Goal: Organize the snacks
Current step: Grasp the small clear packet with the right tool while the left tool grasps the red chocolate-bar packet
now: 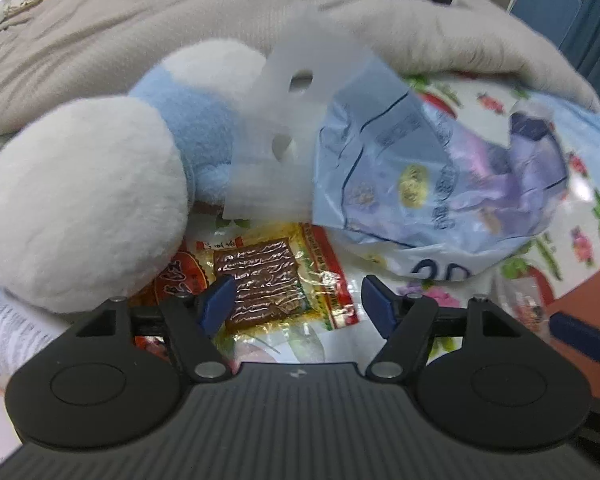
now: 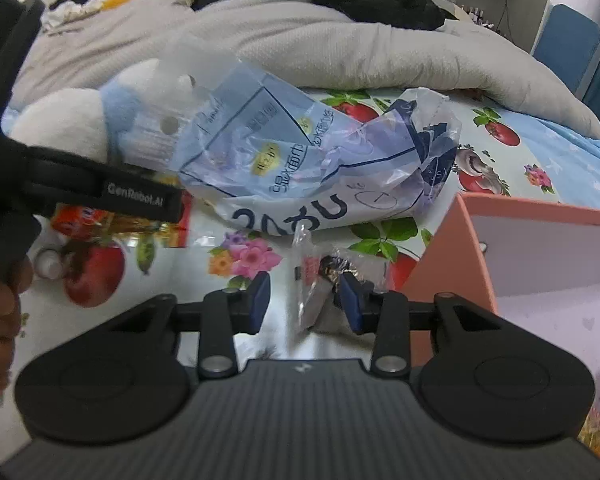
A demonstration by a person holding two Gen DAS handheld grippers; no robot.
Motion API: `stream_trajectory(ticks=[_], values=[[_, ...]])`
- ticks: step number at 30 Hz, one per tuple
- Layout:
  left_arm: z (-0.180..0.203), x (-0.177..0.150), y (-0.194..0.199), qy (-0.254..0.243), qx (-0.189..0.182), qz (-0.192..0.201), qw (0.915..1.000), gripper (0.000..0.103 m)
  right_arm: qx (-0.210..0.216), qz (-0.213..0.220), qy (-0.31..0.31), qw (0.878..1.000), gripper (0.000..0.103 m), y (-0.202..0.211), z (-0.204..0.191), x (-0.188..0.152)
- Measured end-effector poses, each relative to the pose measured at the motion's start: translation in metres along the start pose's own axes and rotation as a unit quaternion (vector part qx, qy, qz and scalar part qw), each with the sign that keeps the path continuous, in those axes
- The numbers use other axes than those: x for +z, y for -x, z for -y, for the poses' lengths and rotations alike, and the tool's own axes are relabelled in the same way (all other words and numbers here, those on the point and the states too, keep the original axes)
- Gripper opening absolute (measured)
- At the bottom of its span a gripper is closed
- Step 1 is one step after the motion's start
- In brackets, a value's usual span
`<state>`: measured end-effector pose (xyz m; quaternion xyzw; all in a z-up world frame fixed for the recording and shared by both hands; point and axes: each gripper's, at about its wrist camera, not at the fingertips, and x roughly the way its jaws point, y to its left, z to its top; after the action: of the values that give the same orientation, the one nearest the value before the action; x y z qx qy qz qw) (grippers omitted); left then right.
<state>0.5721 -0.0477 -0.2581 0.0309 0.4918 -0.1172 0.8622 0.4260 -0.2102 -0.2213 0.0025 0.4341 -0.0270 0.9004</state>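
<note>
Bed with fruit-print sheet (image 2: pixel 520 160), grey blanket (image 2: pixel 340 48) bunched behind. Snacks scattered, none seen going into the pink box (image 2: pixel 472 248) yet; box sits open at right, just beside the right gripper.

Left gripper (image 1: pixel 298 300): jaws wide apart, nothing between the pads. It hovers over a red-and-gold packet (image 1: pixel 260 280) with a brown slab showing through its clear window. Packet lies flat on the sheet, one corner tucked under the plush toy (image 1: pixel 84 200).

Right gripper (image 2: pixel 304 300): jaws partly apart, straddling a small clear wrapper (image 2: pixel 312 276) with dark contents. Right pad looks to touch the wrapper; left pad stands clear, so not clamped.

Crumpled blue bag (image 2: pixel 320 160) lies between toy and box, overlapping the packet's far edge.

Risks, my reading:
- Flat packet gives the pads no edge; they may skid on the foil or pinch the sheet instead.
- Toy resting on the packet may drag along on a lift.
- Clear wrapper is thin and off-centre; closing may catch only film and let it slip or tear.
- Blue bag could snag either gripper on the way to the box.
</note>
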Motion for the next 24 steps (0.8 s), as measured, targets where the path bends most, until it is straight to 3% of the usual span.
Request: stream_trajectory(ticks=[5,8,14,16,17,24], values=[[0.004,0.001,-0.018,-0.019,0.032,-0.010,0.9992,0.069,-0.007,-0.022,0.022,0.999,0.038,-0.019,-0.005,0.003],[0.009,-0.001,-0.020,-0.037,0.055,-0.009,0.9977,0.056,-0.008,-0.033,0.025,0.999,0.030,-0.025,-0.006,0.006],[0.005,-0.001,-0.017,-0.047,0.042,-0.006,0.9980,0.044,-0.006,-0.034,0.015,0.999,0.021,-0.021,-0.004,0.009],[0.009,-0.002,-0.012,-0.046,0.029,-0.010,0.9985,0.008,-0.003,-0.036,0.011,0.999,0.020,-0.017,-0.004,0.007],[0.009,-0.002,-0.009,-0.042,0.025,-0.013,0.9987,0.000,-0.003,-0.035,0.009,0.999,0.019,-0.015,-0.004,0.006],[0.012,-0.013,0.000,-0.022,-0.009,-0.033,0.9992,0.000,0.012,-0.049,-0.007,0.999,0.019,0.008,-0.004,-0.006]])
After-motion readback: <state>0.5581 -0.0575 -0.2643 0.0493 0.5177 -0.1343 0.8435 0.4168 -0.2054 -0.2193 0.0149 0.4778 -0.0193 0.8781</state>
